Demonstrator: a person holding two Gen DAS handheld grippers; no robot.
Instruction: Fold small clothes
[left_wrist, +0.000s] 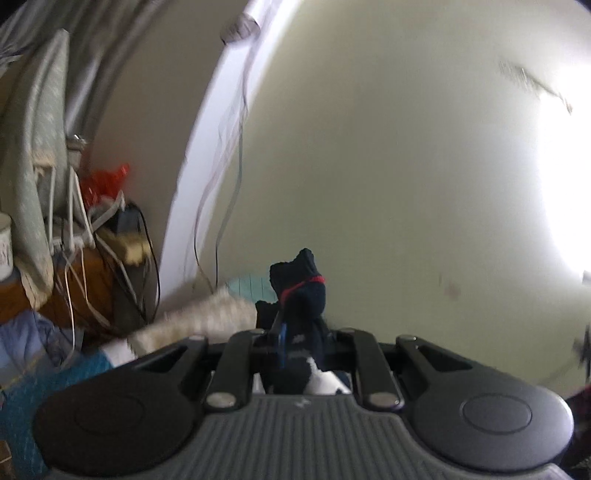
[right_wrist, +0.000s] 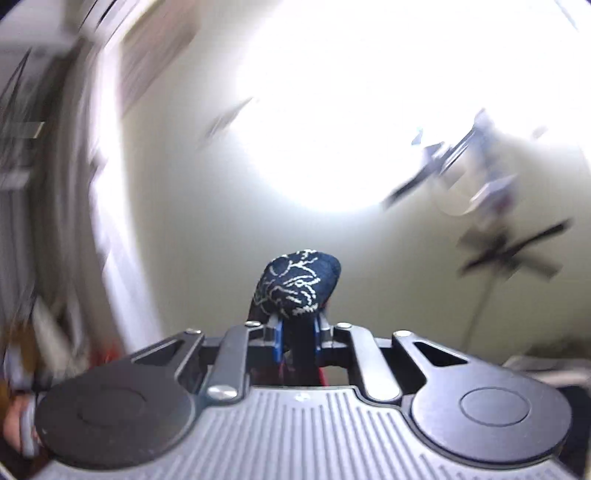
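Both grippers are clamped on cloth as I watch from my end. My left gripper (left_wrist: 282, 328) has its jaws pressed together on a dark navy garment (left_wrist: 301, 291) with a red stripe across it; the fabric bunches up above the fingertips and more of it, with a white patch, hangs down between the finger arms toward the camera. My right gripper (right_wrist: 297, 328) is likewise pinching dark blue cloth with a white woven pattern (right_wrist: 295, 284), which bulges out in a rounded lump just above the blue pads (right_wrist: 277, 341); whether it is the same garment as the left one I cannot tell. I take the pale cream wall (left_wrist: 369, 166) as my landmark: both bundles of cloth are held up in front of it. Left of that wall in the left wrist view runs a white door frame (left_wrist: 192, 177) with thin cables (left_wrist: 236, 147) hanging along it, and further left still stands a folded ironing board (left_wrist: 33, 155) above a clutter of cords. Below the wall, just left of the navy garment, lies a fuzzy cream textile (left_wrist: 207, 321). The right wrist view is heavily motion-blurred, with a bright glare on the wall.
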